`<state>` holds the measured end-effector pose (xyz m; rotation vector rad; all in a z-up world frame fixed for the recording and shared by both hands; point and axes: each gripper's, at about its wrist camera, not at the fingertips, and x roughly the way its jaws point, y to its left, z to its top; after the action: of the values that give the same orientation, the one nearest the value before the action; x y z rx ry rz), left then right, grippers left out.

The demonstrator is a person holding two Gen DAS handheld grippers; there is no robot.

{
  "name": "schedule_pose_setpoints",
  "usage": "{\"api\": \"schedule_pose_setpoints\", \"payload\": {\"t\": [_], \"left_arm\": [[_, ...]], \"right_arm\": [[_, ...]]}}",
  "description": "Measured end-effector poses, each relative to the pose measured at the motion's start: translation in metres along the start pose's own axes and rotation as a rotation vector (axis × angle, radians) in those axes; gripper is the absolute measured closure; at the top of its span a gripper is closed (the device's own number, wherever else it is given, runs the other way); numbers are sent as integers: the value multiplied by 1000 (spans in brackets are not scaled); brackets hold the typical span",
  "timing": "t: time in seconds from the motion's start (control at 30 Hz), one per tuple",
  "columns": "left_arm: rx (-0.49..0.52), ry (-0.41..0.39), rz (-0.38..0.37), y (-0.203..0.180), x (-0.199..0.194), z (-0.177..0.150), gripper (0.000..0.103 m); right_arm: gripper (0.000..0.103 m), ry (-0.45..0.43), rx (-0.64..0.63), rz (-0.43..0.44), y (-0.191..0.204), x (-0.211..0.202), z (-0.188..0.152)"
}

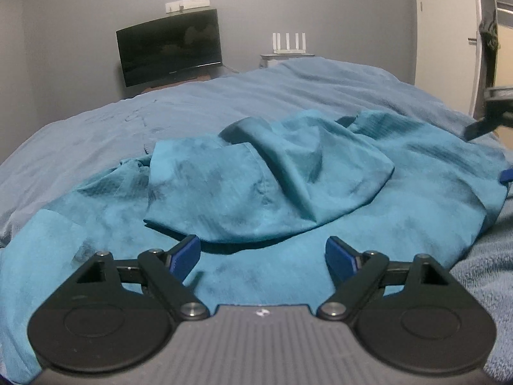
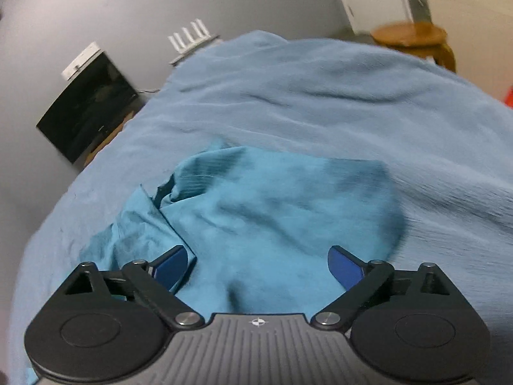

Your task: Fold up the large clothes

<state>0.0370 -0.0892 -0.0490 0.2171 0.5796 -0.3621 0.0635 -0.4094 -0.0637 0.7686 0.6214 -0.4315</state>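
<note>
1. While it hangs low over the cloth, the left gripper (image 1: pixel 262 255) has its blue-padded fingers (image 1: pixel 184 254) spread wide, with nothing between them.
2. Just ahead of it lies the crumpled teal garment with darker mottled patches (image 1: pixel 256 189), spread across the pale blue wrinkled bedspread (image 1: pixel 256 96); one part is folded over the rest, forming a raised flap with a deep crease.
3. Seen from the right wrist, the right gripper (image 2: pixel 258 264) is likewise wide apart and grips nothing; the teal garment (image 2: pixel 272 215) fills the gap between its fingers (image 2: pixel 344 266), though contact with the cloth cannot be judged.
4. That view shows the garment bunched near the bed's near edge, with a rounded far border and a seam opening on its left side.
5. At the right edge of the left wrist view, a black part of the other gripper shows above the garment.
6. Beyond the bed stand a dark flat monitor (image 1: pixel 170 48) against the grey wall (image 1: pixel 320 6), a white router with upright antennas (image 1: pixel 289 43), and a round wooden stool (image 2: pixel 416 40).
</note>
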Motion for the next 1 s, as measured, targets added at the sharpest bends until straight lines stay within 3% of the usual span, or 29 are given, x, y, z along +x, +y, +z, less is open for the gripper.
{"api": "schedule_pose_setpoints", "payload": {"t": [0.1,0.23,0.4,0.5,0.6,0.63,0.67,0.77,0.87,1.0], "left_arm": [[-11,6,3,2,1,0,18],[-31,21,2,6,3,-1,18],[-45,26,4,10,3,-2,18],[-73,36,4,15,4,-2,18],[-95,47,4,20,6,-2,18],[-99,48,3,20,7,-2,18],[-101,50,3,21,7,-2,18],[-108,62,-2,20,11,-2,18],[-106,72,-1,18,15,-2,18],[13,27,-23,-5,11,-1,18]], "right_arm": [[6,86,32,-10,-20,-11,8],[5,192,100,51,-41,-17,8],[0,291,155,10,-35,21,-1],[3,273,290,35,-41,42,-3],[15,207,476,51,-59,53,-7],[30,186,505,48,-62,54,-9],[46,165,505,42,-61,51,-11],[71,49,350,90,-37,22,-18],[71,-79,78,169,2,-11,-31],[71,-91,23,189,15,-13,-37]]}}
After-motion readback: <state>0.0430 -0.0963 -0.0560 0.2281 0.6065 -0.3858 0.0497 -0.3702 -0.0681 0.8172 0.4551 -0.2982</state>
